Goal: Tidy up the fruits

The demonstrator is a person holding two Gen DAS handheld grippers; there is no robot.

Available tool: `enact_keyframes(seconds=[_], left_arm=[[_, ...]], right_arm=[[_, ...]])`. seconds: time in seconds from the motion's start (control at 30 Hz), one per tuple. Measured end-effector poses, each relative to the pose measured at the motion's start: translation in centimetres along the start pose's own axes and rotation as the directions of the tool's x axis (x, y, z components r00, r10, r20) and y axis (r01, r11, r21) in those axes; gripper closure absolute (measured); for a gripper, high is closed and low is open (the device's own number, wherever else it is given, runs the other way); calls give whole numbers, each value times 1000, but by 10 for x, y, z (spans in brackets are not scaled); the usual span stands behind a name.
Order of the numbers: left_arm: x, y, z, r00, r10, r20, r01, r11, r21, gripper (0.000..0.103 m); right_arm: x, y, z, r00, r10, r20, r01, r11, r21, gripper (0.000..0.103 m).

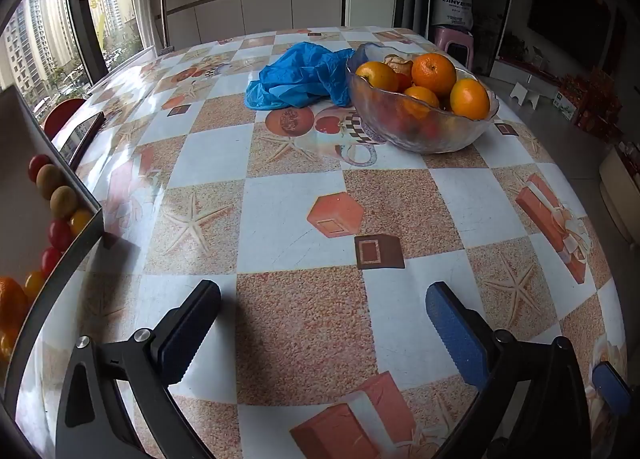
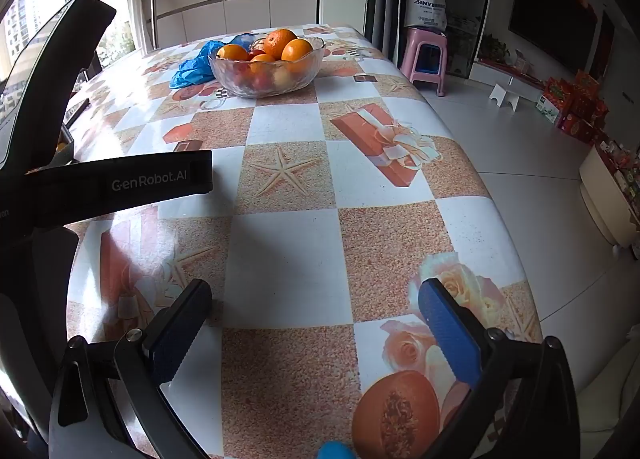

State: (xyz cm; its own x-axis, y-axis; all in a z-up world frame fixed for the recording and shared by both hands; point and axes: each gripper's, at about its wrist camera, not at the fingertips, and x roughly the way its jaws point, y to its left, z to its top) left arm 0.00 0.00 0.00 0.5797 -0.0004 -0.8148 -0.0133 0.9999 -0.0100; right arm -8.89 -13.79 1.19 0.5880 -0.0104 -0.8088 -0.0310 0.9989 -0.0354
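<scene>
While both grippers hang tilted down over the near part of the table (image 2: 288,243), neither holds anything: the left gripper (image 1: 322,299) has its 2 blue-padded fingers spread wide over a speckled orange square of the patterned tablecloth, and the right gripper (image 2: 314,297) is spread just as wide above a white square, with only cloth between the pads. Farther back on the table stands a clear glass bowl (image 1: 424,131) with a wavy rim, holding several oranges (image 1: 434,73) piled above smaller red fruits that show dimly through the glass. Touching the bowl's left side lies a crumpled blue plastic bag (image 1: 298,79). At the left edge of the left wrist view, a flat box or tray (image 1: 74,235) holds a row of small fruits (image 1: 60,195), red, yellow and brownish, with an orange nearer the camera. In the right wrist view the left gripper's black body fills the left side, and a pink stool (image 2: 426,55) stands on the floor beyond the table's right edge.
</scene>
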Motion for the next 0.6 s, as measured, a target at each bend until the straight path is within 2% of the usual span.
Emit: enact_keyframes(seconds=[0.33,0.6], left_arm=[[0,0,0,1000,0,1,0,1000,0,0],[0,0,0,1000,0,1,0,1000,0,0]], right_arm=[[4,13,4,998,-53,-13,54,996,68,0],[4,13,5,999,-39,-15,40,997,64,0]])
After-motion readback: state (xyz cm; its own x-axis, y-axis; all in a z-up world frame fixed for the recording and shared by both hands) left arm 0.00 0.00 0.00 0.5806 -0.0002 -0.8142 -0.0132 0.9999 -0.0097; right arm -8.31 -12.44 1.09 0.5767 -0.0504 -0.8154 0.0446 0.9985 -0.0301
